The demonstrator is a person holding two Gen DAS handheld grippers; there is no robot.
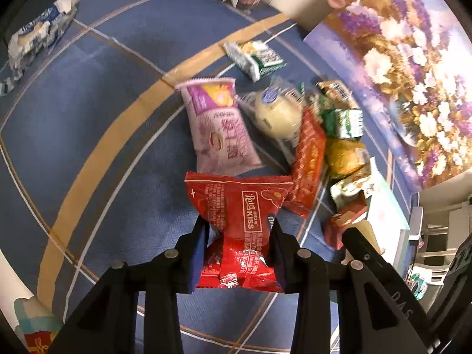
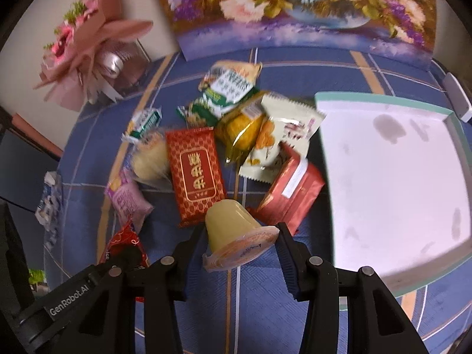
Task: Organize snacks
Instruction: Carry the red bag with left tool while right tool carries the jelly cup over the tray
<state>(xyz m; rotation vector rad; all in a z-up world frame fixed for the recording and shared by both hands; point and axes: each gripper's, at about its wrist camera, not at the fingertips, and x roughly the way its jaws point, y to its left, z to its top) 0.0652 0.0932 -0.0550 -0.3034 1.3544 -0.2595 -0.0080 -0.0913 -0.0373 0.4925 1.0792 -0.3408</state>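
Observation:
My left gripper [image 1: 238, 224] is shut on a red "KISS" snack packet [image 1: 236, 200], held above the blue checked tablecloth [image 1: 112, 124]. A pale yellow jelly cup [image 2: 233, 224] lies tilted between the pads of my right gripper [image 2: 240, 230], which is shut on it. Beyond both lies a loose pile of snacks: a pink packet [image 1: 221, 126], a red packet with gold characters [image 2: 196, 174], a round cream bun in clear wrap [image 1: 277, 115], and green and yellow packets [image 2: 227, 88]. A white box with a teal rim [image 2: 392, 177] sits to the right of the pile.
A floral painting [image 2: 295, 6] leans at the back of the table. A pink wrapped bouquet [image 2: 85, 44] stands at the back left. A blue and white packet [image 1: 38, 35] lies apart at the far left. A small green packet [image 1: 256, 59] rests behind the pile.

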